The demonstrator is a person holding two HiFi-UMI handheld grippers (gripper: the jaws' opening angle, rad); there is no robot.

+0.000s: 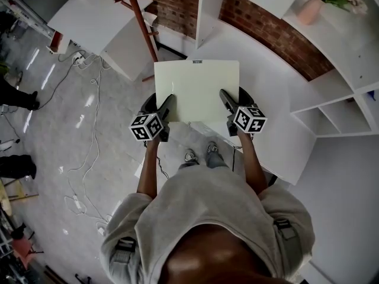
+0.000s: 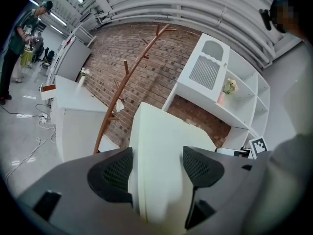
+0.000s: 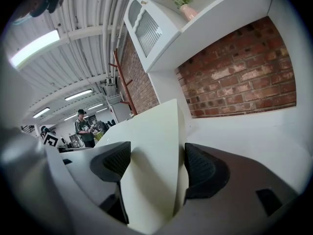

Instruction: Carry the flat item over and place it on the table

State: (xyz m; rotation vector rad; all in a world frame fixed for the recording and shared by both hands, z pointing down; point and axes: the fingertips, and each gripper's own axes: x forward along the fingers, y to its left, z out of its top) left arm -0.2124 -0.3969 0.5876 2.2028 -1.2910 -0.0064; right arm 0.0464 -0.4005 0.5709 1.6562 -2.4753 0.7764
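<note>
Head view is showing the left gripper (image 1: 167,104) and the right gripper (image 1: 225,97) each clamping its jaws onto a near corner of the pale flat panel (image 1: 196,90). They are holding it above the edge of the white table (image 1: 278,105) and the grey floor (image 1: 77,117), facing the brick wall (image 1: 177,2).

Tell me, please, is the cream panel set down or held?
Held: left hand-held gripper and right hand-held gripper clamp the cream panel; table contact, cannot tell.
</note>
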